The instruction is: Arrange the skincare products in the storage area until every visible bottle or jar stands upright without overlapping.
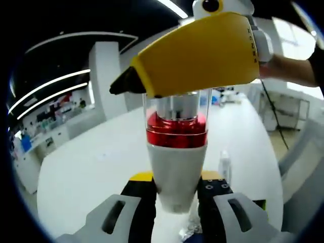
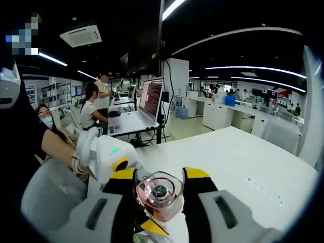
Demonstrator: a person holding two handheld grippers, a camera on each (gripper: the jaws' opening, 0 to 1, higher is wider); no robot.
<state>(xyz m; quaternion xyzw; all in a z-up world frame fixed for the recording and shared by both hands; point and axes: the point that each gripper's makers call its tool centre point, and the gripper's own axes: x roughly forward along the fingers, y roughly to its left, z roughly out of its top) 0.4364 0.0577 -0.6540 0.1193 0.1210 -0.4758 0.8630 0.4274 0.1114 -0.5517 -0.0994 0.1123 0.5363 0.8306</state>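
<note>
My left gripper (image 1: 174,200) and right gripper (image 2: 159,195) both clamp the red-filled skincare bottle (image 1: 176,152) above the white table (image 1: 96,157).

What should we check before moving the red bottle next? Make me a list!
1. Left tool gripping the bottle at its white lower part: ok.
2. Right tool closed around the bottle's clear cap: ok.
3. Bottle upright: cannot tell, since both cameras tilt with the hands.
4. Bottle standing on the white table: not ok, it looks held above it.
5. Small clear bottle on the table kept apart from the red one: ok.
6. Landing spot under the bottle: cannot tell, hidden.
</note>
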